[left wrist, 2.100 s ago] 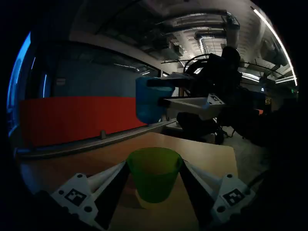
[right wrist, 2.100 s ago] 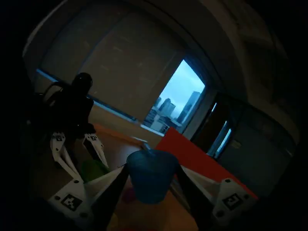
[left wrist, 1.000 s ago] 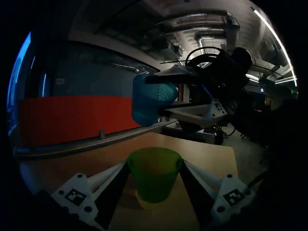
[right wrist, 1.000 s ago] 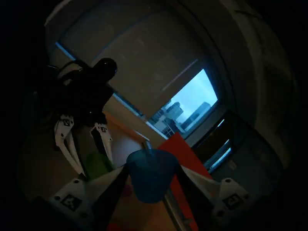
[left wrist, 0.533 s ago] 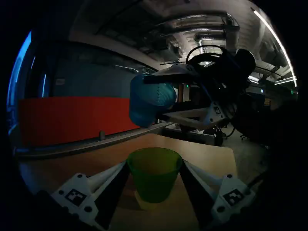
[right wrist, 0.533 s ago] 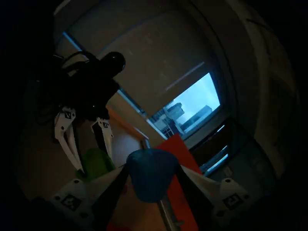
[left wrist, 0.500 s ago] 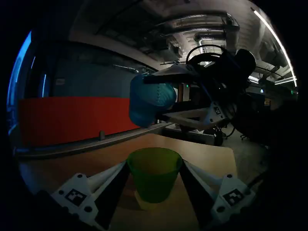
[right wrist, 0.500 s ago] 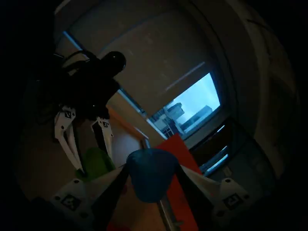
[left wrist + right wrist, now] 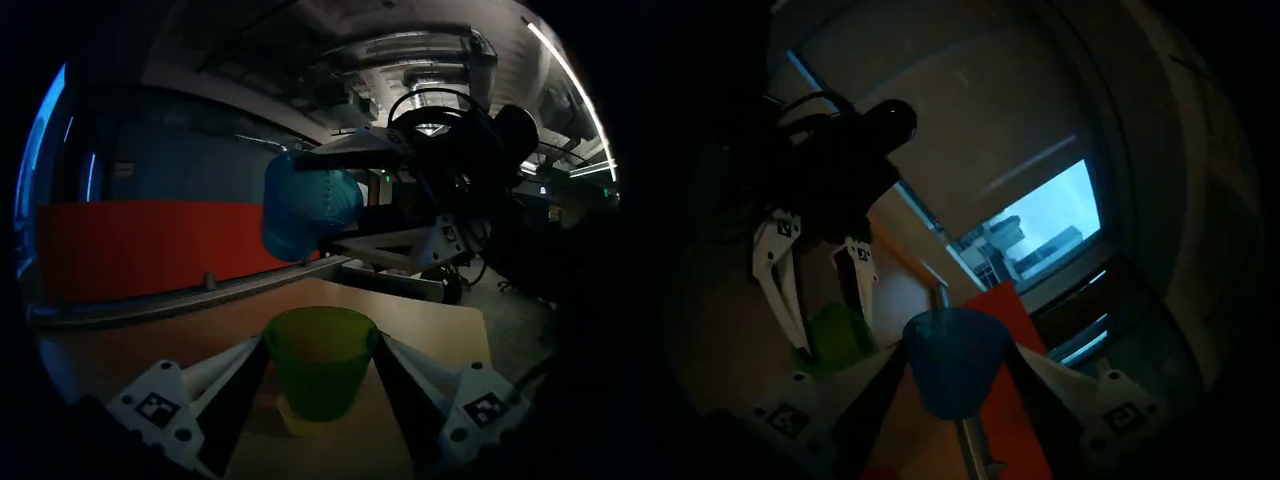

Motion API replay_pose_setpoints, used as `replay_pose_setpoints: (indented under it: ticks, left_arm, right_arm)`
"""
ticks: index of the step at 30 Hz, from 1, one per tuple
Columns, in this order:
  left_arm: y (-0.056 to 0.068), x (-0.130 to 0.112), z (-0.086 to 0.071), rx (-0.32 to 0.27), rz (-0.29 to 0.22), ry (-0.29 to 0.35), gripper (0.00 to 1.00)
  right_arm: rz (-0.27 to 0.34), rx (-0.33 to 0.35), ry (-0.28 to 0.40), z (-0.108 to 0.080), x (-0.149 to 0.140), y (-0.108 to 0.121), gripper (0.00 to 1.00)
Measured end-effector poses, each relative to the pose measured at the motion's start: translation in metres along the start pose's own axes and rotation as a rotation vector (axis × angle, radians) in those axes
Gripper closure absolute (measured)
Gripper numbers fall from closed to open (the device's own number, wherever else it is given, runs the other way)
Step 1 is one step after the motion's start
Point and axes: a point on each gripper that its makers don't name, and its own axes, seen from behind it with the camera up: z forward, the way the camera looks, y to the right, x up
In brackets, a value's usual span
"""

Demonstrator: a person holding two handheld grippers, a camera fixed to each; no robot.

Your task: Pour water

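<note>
Blue cup, clamped in right tongs, is hanging tilted above and beyond green cup. Left tongs are gripping green cup upright over bench.

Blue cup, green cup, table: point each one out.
blue cup [image 9: 308, 208], left gripper view, tilted side wall
green cup [image 9: 322, 372], left gripper view, front wall
table [image 9: 432, 322], left gripper view, bare top
</note>
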Motion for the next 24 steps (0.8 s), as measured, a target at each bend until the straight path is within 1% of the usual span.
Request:
replay_pose_setpoints:
  ticks: [12, 24]
  left_arm:
    - [0.001, 0.0024, 0.0015, -0.005, 0.001, 0.002, 0.13]
    - [0.006, 0.0019, 0.0033, -0.012, 0.007, 0.001, 0.13]
  right_arm:
    - [-0.048, 0.002, -0.007, 0.0005, 0.0016, 0.0005, 0.1]
    - [-0.09, 0.001, -0.019, 0.0013, 0.0004, -0.0006, 0.1]
